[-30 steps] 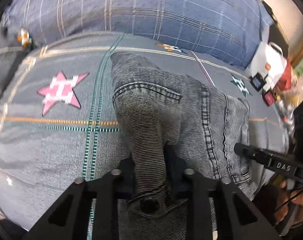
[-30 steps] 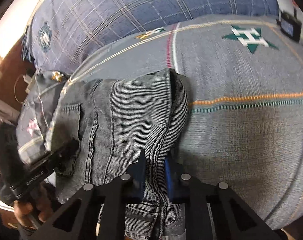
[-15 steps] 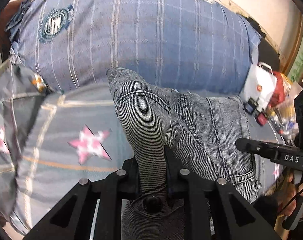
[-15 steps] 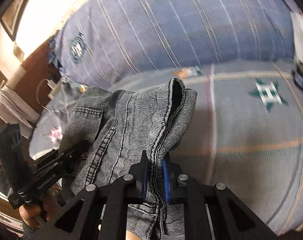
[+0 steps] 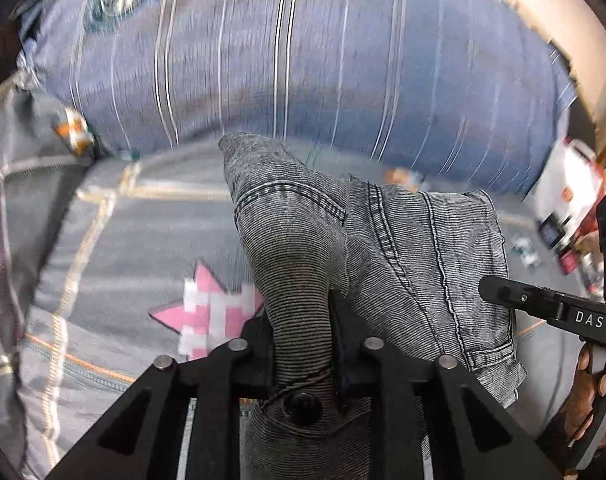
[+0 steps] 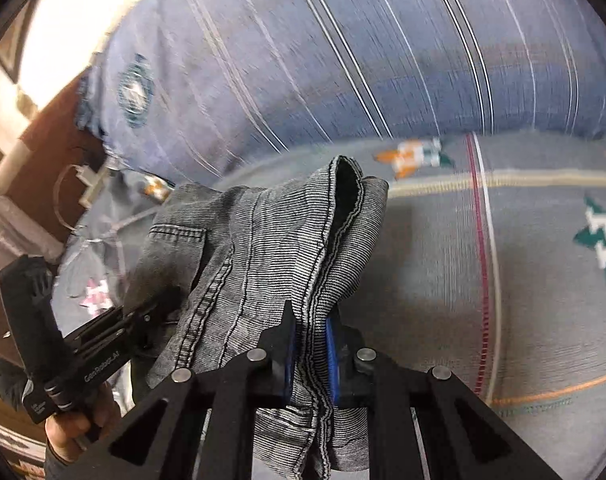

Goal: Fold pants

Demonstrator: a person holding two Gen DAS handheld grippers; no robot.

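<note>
Left gripper (image 5: 301, 344): pinched tight on a thick roll of the pants (image 5: 383, 240); its jaws have just eased slightly, cloth between them.
Pants: held above the bedspread (image 5: 115, 248), slung between both claws.
Handling: soft, limp denim, likely weighty; hold by bunched edges.
Long axis: across, claw to claw.
Right gripper (image 6: 311, 354): clamped almost fully on the hemmed edge.

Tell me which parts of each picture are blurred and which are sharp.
Left wrist view: pillow and bedspread smeared by motion; pants and left gripper sharp. Right wrist view: likewise, pillow streaked, pants and right gripper crisp. Fisheye bends both.
</note>
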